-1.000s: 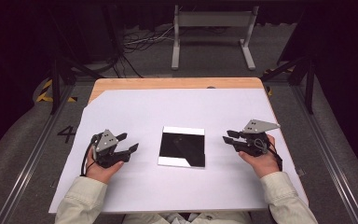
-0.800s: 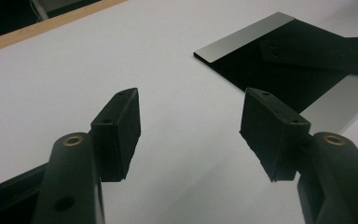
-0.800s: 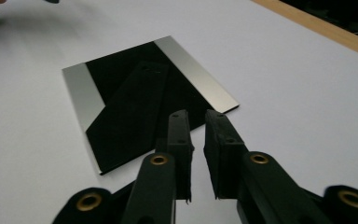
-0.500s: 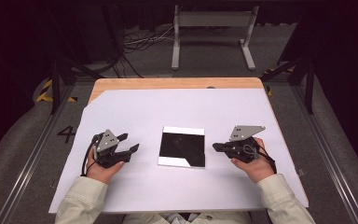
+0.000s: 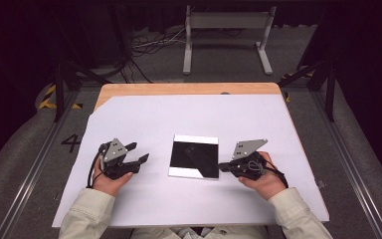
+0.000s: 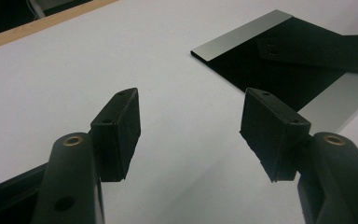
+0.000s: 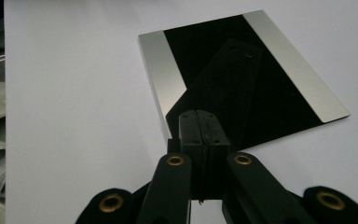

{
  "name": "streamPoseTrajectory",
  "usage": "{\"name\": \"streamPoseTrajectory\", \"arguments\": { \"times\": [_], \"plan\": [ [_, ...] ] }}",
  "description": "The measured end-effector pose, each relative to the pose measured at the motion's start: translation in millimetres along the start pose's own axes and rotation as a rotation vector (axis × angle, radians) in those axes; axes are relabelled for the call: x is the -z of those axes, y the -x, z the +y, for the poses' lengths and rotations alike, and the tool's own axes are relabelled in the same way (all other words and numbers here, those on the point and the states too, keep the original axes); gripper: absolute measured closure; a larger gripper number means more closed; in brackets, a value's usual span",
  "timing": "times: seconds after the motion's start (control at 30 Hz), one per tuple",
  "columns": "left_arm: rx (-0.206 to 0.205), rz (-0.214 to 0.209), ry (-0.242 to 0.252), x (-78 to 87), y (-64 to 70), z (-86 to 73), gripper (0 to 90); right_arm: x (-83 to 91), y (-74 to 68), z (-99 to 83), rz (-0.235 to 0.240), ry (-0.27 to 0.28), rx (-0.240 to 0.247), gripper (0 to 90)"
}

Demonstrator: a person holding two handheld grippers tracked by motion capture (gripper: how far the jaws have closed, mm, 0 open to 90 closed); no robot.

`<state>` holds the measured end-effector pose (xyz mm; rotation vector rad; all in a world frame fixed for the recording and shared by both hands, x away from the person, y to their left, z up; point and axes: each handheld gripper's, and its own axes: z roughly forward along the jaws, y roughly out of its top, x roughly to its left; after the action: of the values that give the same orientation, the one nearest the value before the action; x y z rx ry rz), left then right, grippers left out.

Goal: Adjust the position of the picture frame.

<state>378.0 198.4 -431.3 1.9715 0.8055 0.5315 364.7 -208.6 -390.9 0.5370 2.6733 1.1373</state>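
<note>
Sleeves in pale cloth come up from the bottom edge of the high view, one hand (image 5: 110,180) at lower left and the other hand (image 5: 264,180) at lower right, each holding a black tool. The left tool (image 5: 138,153) sits left of centre with its jaws spread wide and nothing between them; in the left gripper view the two pads (image 6: 121,130) stand well apart over bare white sheet. The right tool (image 5: 221,167) sits right of centre, a grey three-cornered plate on top, its jaws pressed together on nothing. Its tip lies at the lower right corner of the mirror plate (image 5: 194,156); whether it touches the edge I cannot tell. In the right gripper view the shut pads (image 7: 204,140) meet just at the plate's near edge (image 7: 242,74), and their dark reflection runs up its glossy face.

That plate lies flat in the middle of the frame, between the two tools, black across the centre with silvery bands along two edges. It rests on a white sheet (image 5: 189,114) covering the table (image 5: 179,88), whose wooden edge shows at the far side. Beyond it, at the top of the frame, a grey metal stand (image 5: 226,37) sits on the floor beside loose cables (image 5: 151,44).
</note>
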Motion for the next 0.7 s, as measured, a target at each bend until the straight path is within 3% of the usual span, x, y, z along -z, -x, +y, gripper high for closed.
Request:
{"name": "streamPoseTrajectory", "arguments": {
  "times": [0.7],
  "plan": [
    [0.001, -0.009, -0.008, -1.9, 0.9, -0.2, 38.0, -42.6, -15.0, -4.9, 0.088, -0.134, 0.054, 90.0]
  ]
}}
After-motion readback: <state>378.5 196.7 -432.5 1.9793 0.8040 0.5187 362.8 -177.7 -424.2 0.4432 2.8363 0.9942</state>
